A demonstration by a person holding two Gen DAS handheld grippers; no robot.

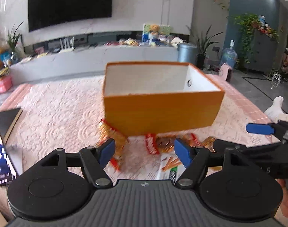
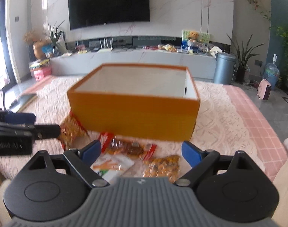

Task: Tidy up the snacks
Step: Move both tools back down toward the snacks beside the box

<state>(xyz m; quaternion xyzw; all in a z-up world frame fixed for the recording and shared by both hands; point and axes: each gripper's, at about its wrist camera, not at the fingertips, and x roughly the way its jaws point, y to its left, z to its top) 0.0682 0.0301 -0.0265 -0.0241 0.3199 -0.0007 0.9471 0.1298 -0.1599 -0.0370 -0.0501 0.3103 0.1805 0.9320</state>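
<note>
An open orange box (image 1: 162, 111) (image 2: 132, 113), white inside and with nothing in it, stands on a pale pink lace tablecloth (image 1: 59, 113). Several snack packets lie in front of it: an orange crinkly pack (image 2: 72, 130) at the box's left corner, a red-ended clear pack (image 2: 127, 147), a white pack with orange sticks (image 2: 111, 165) and a yellow-orange pack (image 2: 162, 166). My left gripper (image 1: 145, 151) hovers open over the red-ended pack (image 1: 151, 143). My right gripper (image 2: 142, 151) stands open above the packets, holding nothing. In the left wrist view, the right gripper's fingers (image 1: 259, 128) show at the right.
A dark book (image 1: 8, 121) lies at the table's left edge, a printed dark item (image 1: 0, 162) nearer. Behind the table are a low grey TV bench (image 2: 144, 58) with clutter, a wall screen (image 2: 108, 3), a metal bin (image 2: 224, 68) and potted plants.
</note>
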